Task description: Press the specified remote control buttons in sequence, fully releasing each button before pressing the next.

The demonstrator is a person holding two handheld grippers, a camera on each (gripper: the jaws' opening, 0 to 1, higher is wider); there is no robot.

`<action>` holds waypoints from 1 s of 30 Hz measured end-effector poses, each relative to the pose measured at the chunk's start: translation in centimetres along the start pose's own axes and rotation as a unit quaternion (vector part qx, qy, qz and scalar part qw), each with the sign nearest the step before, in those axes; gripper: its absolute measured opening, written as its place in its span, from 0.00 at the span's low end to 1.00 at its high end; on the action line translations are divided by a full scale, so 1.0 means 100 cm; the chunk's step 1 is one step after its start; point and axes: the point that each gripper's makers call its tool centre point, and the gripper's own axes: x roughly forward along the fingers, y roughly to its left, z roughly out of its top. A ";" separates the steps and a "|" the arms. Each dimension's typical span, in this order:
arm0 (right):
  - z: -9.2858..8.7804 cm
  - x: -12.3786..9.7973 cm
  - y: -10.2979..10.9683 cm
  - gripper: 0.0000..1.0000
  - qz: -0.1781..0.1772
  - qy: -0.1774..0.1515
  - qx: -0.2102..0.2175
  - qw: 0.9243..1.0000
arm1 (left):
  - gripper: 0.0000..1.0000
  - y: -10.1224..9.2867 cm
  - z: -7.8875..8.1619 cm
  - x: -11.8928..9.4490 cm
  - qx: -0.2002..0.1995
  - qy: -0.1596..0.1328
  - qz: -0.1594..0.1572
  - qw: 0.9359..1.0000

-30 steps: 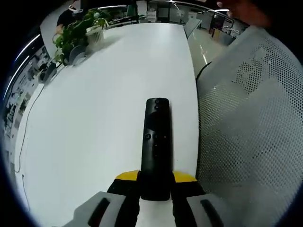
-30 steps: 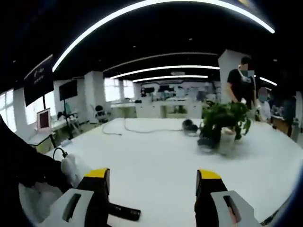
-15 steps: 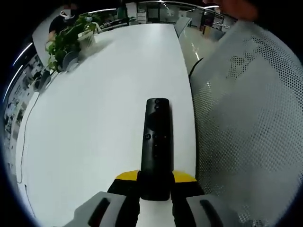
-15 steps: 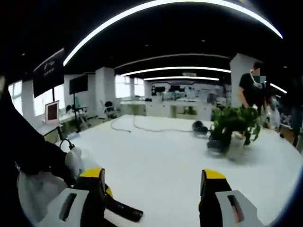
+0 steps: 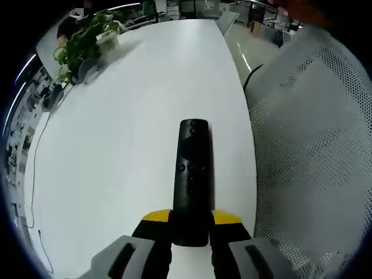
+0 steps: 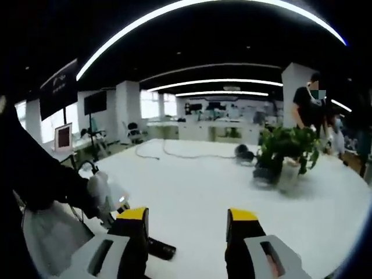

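Narrower now is the gap between the right gripper (image 6: 187, 232) fingers, though nothing is between them. Black remote (image 5: 192, 177) is held above the white bench (image 5: 116, 139), clamped by the left gripper (image 5: 190, 224), probably to steady it for pressing.
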 end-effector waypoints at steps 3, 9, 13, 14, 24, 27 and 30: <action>0.001 -0.004 -0.008 0.23 -0.017 -0.003 0.003 1.000 | 0.24 0.005 -0.003 0.000 -0.005 0.007 -0.007 1.000; 0.002 -0.011 -0.026 0.00 -0.065 -0.009 -0.046 0.997 | 0.24 0.020 -0.007 0.000 -0.003 0.017 -0.004 1.000; 0.001 -0.012 -0.017 0.00 -0.049 -0.006 -0.095 0.994 | 0.24 0.030 -0.007 -0.003 0.006 0.022 0.001 1.000; 0.002 -0.012 -0.017 0.00 -0.049 -0.008 -0.093 0.994 | 0.24 0.033 -0.007 -0.003 0.007 0.022 0.001 1.000; -0.015 -0.005 -0.010 0.00 -0.007 0.036 -0.012 0.999 | 0.24 0.070 -0.003 -0.011 0.031 0.031 0.014 0.999; -0.020 -0.003 -0.006 0.00 0.007 0.050 0.009 0.999 | 0.24 0.082 -0.003 -0.013 0.037 0.034 0.016 0.999; -0.024 -0.001 -0.002 0.00 0.014 0.061 0.004 0.998 | 0.24 0.096 -0.004 -0.015 0.039 0.039 0.023 0.998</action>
